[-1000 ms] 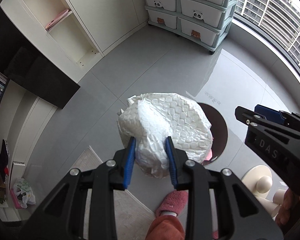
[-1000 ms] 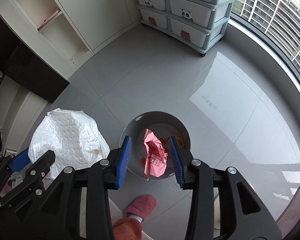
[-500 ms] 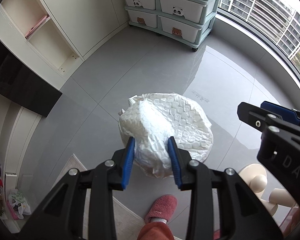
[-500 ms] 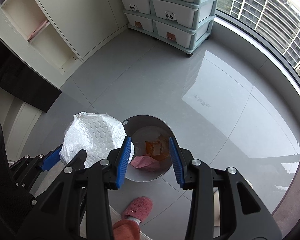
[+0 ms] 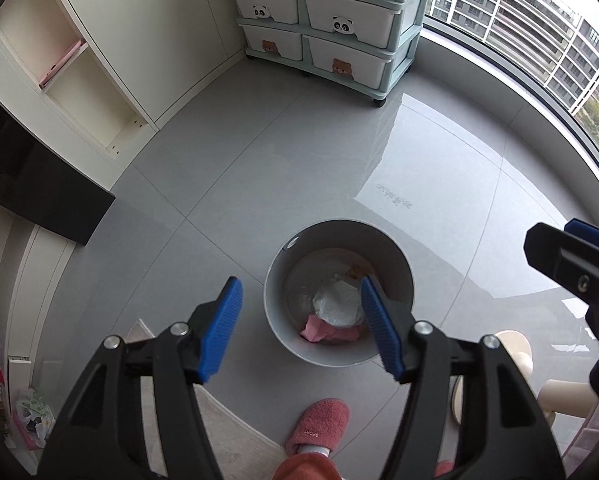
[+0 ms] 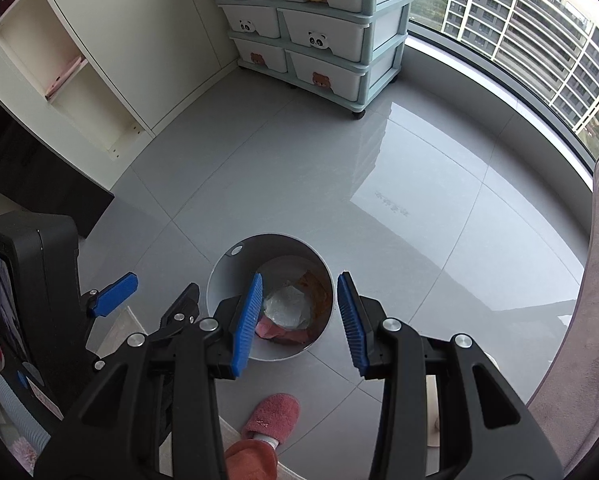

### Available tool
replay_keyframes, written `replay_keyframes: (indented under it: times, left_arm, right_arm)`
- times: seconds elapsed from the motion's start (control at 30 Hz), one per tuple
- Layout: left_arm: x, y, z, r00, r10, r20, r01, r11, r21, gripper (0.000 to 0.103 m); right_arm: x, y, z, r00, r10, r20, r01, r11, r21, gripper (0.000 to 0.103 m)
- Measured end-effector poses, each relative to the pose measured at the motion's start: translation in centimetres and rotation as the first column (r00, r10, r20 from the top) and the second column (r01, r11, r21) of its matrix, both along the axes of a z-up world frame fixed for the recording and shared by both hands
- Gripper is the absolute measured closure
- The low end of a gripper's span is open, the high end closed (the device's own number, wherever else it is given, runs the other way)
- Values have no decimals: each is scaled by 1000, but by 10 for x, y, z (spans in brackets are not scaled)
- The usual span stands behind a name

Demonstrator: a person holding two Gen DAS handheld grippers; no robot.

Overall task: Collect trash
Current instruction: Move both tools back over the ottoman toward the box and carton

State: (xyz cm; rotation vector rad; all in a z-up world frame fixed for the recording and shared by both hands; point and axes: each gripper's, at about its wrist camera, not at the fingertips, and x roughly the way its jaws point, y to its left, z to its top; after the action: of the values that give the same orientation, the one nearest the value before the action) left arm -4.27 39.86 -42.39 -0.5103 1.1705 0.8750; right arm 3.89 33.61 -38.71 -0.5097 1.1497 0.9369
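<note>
**Bubble wrap lands in the bin**

Left claw (image 5: 301, 322) hangs right over the grey bin (image 5: 275, 300), lower centre of the left view, its blue pads spread wide. Those jaws have just been opening, and nothing sits between them. Down inside the bin lies the white bubble wrap (image 5: 337, 302), resting on pink paper (image 5: 315, 328), with a scrap of orange behind it. Over in the right view, the right claw (image 6: 299, 318) hovers above the same bin, jaws partly apart and gripping nothing, the wrap visible between the pads far below. Grey tiled floor (image 5: 339, 152) all around, a pink slipper (image 5: 319, 424) at the bottom edge, animal-faced drawers (image 5: 331, 20) at the top
</note>
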Motion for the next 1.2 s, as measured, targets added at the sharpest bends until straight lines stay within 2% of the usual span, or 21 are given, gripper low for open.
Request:
replay_keyframes:
  times: [0.2, 0.27, 0.37, 0.53, 0.7, 1.0, 1.1, 1.2]
  left_arm:
    - [-3, -27, 53, 999, -46, -2, 46, 999, 24, 41]
    - [-3, -41, 76, 997, -77, 0, 77, 997, 33, 41]
    - [1, -68, 110, 991, -134, 0, 134, 990, 45, 35]
    - [17, -120, 159, 972, -236, 3, 236, 971, 46, 34]
    - [49, -184, 201, 936, -351, 37, 349, 935, 56, 34]
    - [126, -312, 261, 847, -520, 110, 511, 853, 102, 34]
    - [142, -353, 278, 829, -544, 127, 533, 839, 110, 34]
    - [157, -389, 290, 823, -551, 141, 539, 835, 115, 34]
  right_arm:
    - [-3, -30, 41, 1000, -31, -4, 31, 999, 28, 65]
    - [-2, -46, 61, 999, -54, -2, 54, 998, 42, 58]
    - [2, -80, 96, 996, -94, 8, 93, 993, 70, 54]
    - [15, -154, 150, 985, -171, 38, 167, 982, 91, 54]
    - [38, -244, 188, 951, -297, 83, 290, 953, 92, 55]
    - [78, -402, 234, 857, -497, 133, 487, 867, 102, 55]
    - [84, -443, 248, 839, -524, 147, 512, 851, 117, 54]
    - [94, -482, 260, 832, -533, 157, 517, 846, 130, 54]
